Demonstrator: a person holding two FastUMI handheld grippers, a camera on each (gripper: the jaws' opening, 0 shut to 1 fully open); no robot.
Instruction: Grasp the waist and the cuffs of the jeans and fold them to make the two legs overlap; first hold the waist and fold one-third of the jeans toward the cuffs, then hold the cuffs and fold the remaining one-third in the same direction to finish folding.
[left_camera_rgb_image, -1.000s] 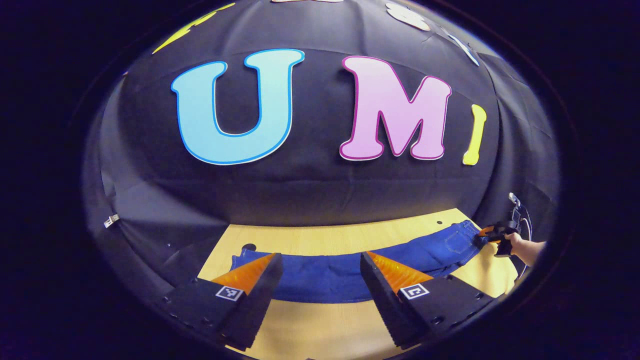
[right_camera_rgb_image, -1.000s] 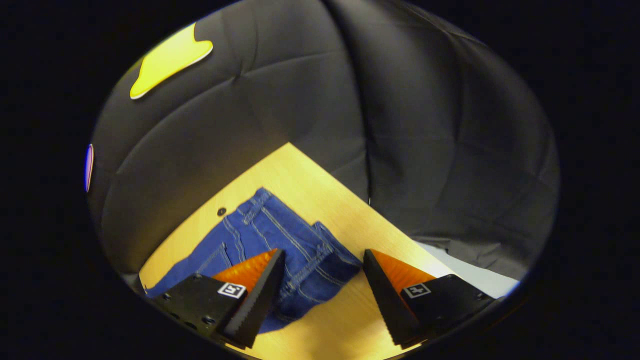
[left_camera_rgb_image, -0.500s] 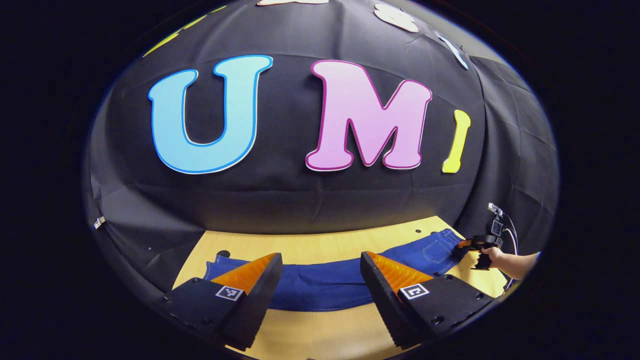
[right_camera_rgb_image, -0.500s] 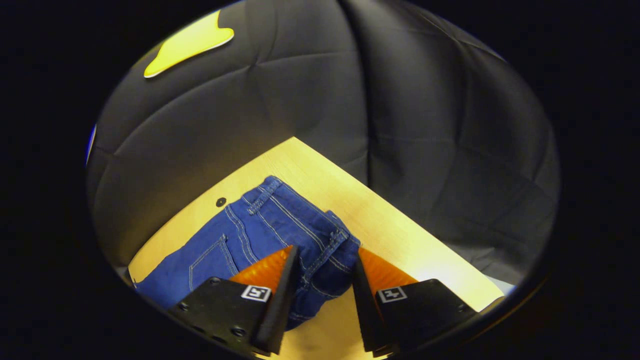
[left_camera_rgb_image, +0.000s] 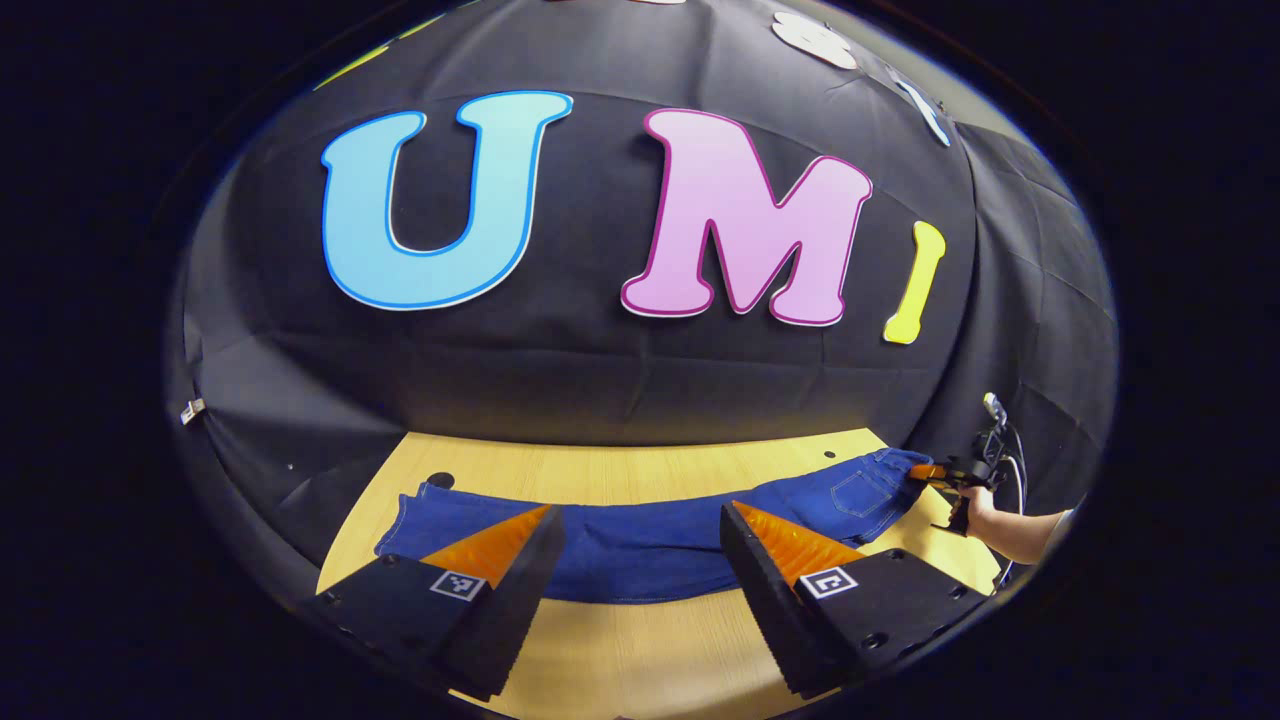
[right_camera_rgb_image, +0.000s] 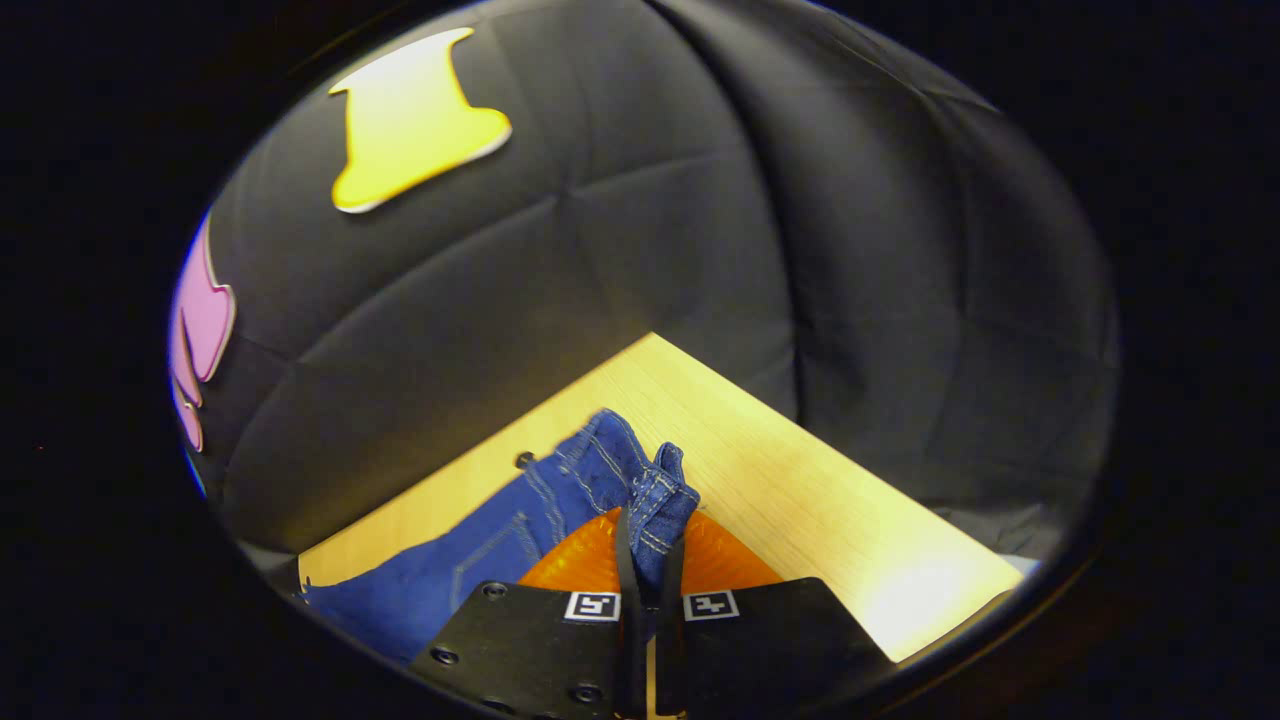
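Observation:
Blue jeans (left_camera_rgb_image: 640, 545) lie stretched across the wooden table (left_camera_rgb_image: 640, 660), cuffs at the left end (left_camera_rgb_image: 410, 510), waist at the right end (left_camera_rgb_image: 880, 475). My left gripper (left_camera_rgb_image: 640, 555) hangs open above the middle of the legs, nothing between its fingers. In the right gripper view the waist (right_camera_rgb_image: 655, 500) is bunched and lifted, and my right gripper (right_camera_rgb_image: 648, 555) is shut on the waistband. Far off in the left gripper view, that same gripper (left_camera_rgb_image: 940, 472) and the hand (left_camera_rgb_image: 985, 510) holding it sit at the waist end.
The table's far edge meets the black cloth wall. Small dark holes mark the tabletop near the cuffs (left_camera_rgb_image: 440, 480) and near the waist (right_camera_rgb_image: 522, 460). A cable (left_camera_rgb_image: 1015, 470) hangs by the far gripper. Bare wood (right_camera_rgb_image: 850, 520) stretches right of the waist.
My right gripper closed from open onto the waistband and raised it off the table. The left gripper stayed open, drifting slightly over the legs.

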